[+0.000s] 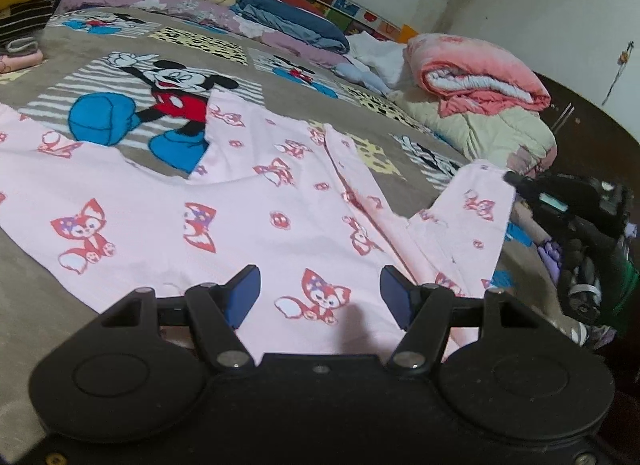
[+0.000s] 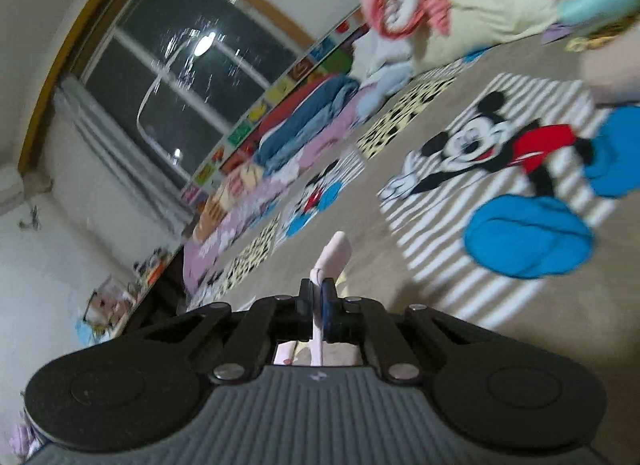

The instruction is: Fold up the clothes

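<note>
- Left gripper (image 1: 320,293): nearest in its own view, jaws spread apart, nothing between the blue pads; it hangs over the near edge of the pink garment (image 1: 248,221).
- Pink garment: pale pink with a red fox print, spread flat on the bed (image 1: 24,289), covering the near middle of the blanket. Its right part is lifted off the bed into a raised flap.
- Right gripper (image 1: 516,179): at the right edge of the left view, its dark tip meets the top corner of that raised flap.
- Right wrist view: right gripper (image 2: 319,307) jaws closed tight on a thin fold of the pink garment (image 2: 336,251); a strip of pink cloth sticks out past the fingertips and more shows below, behind the jaws. View is blurred.
- Bed blanket (image 1: 168,93): grey-brown, cartoon mouse panels; one large panel lies just beyond the garment's far edge, partly covered by it.
- Far right: rolled pink quilt (image 1: 480,77) resting on a cream quilt (image 1: 492,133).
- Far middle: folded blue bedding (image 1: 288,21), purple bedding beside it.
- Far left: stacked clothes (image 1: 20,25) with a yellow item on top.
- Beyond: dark window (image 2: 172,77) above a colourful wall border.
</note>
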Demonstrator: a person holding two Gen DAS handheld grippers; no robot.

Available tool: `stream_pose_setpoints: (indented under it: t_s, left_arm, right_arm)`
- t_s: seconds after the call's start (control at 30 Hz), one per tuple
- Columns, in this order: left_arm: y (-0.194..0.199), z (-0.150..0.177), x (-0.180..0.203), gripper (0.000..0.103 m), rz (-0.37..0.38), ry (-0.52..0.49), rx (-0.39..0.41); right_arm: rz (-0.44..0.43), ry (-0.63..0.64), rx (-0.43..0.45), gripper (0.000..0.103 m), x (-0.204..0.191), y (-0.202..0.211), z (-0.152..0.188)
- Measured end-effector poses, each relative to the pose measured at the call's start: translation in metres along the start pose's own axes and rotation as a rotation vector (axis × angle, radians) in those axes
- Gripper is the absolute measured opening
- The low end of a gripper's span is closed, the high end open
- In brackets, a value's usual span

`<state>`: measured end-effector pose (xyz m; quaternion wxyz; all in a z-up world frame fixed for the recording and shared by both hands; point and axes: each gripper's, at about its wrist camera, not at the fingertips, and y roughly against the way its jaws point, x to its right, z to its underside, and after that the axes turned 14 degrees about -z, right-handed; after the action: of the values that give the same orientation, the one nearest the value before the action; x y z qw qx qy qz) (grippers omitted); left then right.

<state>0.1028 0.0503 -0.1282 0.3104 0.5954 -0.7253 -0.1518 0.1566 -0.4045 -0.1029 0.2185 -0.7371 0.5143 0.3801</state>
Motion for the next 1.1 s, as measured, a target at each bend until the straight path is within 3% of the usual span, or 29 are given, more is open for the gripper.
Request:
stream_pose_setpoints:
  t_s: [0.33, 0.57, 1.1]
  left_arm:
    - [-0.004, 0.012, 0.017, 0.065, -0.023, -0.095, -0.026]
    - [-0.004, 0.013, 0.018, 0.065, -0.025, -0.101, -0.033]
    - [0.001, 0.016, 0.024, 0.065, -0.032, -0.167, -0.060]
  right_arm:
    - [0.057, -0.085, 0.136, 0.005, 0.027, 0.080, 0.012]
    - [0.115, -0.141, 0.220, 0.005, 0.044, 0.122, 0.029]
    - [0.316, -0.214, 0.199, 0.005, 0.075, 0.137, 0.061]
